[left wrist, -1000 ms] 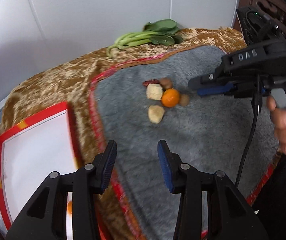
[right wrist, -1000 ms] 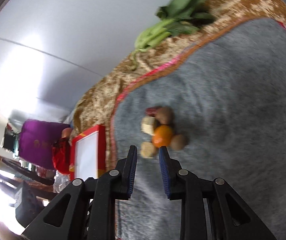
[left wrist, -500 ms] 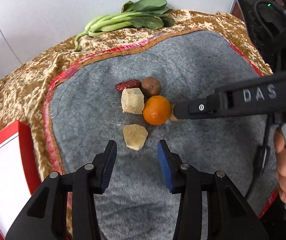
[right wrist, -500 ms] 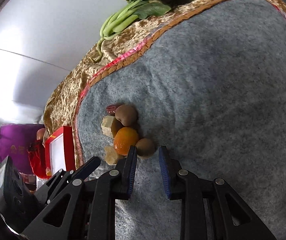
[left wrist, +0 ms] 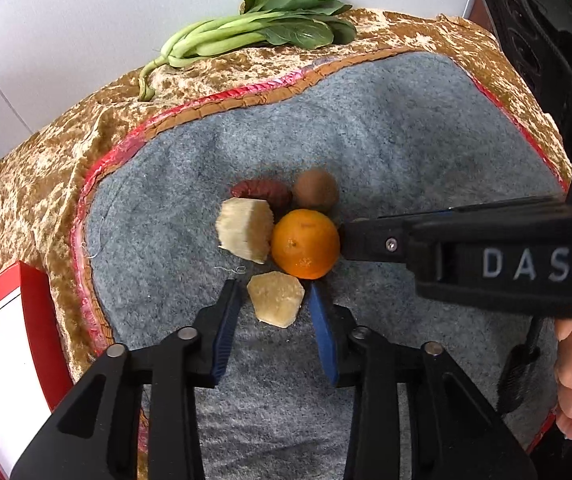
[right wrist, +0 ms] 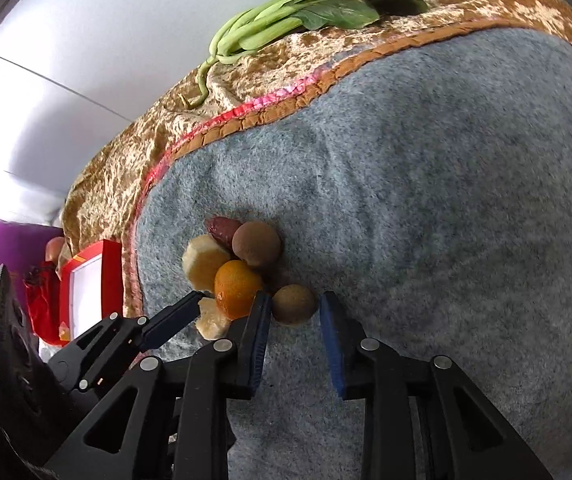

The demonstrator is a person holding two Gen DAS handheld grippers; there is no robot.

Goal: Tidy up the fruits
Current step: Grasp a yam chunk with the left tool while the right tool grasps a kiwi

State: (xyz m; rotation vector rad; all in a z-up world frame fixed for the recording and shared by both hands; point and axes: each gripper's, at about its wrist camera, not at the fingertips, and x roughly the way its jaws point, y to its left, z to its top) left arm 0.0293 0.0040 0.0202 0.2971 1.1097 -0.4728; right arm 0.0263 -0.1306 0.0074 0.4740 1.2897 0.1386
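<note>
Both grippers have dropped in on the fruit cluster since a second ago, when they hung well back from it. The left gripper (left wrist: 273, 304) now straddles the pale yellow chunk (left wrist: 275, 300), which sits at 6 o'clock of the orange (left wrist: 305, 243) on the grey mat (left wrist: 406, 140); its jaws have just been closing, the right pad looks to touch the chunk, the left shows a sliver of gap, so it is not yet clamped. The right gripper (right wrist: 294, 304) has its narrow jaws either side of the small brown fruit (right wrist: 294, 304), at 4 o'clock of the orange in its own view; I cannot tell whether the pads press it. The larger pale piece (left wrist: 245, 229), red date (left wrist: 261, 192) and brown round fruit (left wrist: 316, 191) lie unmoved, as do the greens (left wrist: 261, 28) at 12 o'clock on the gold cloth (left wrist: 45, 168).
</note>
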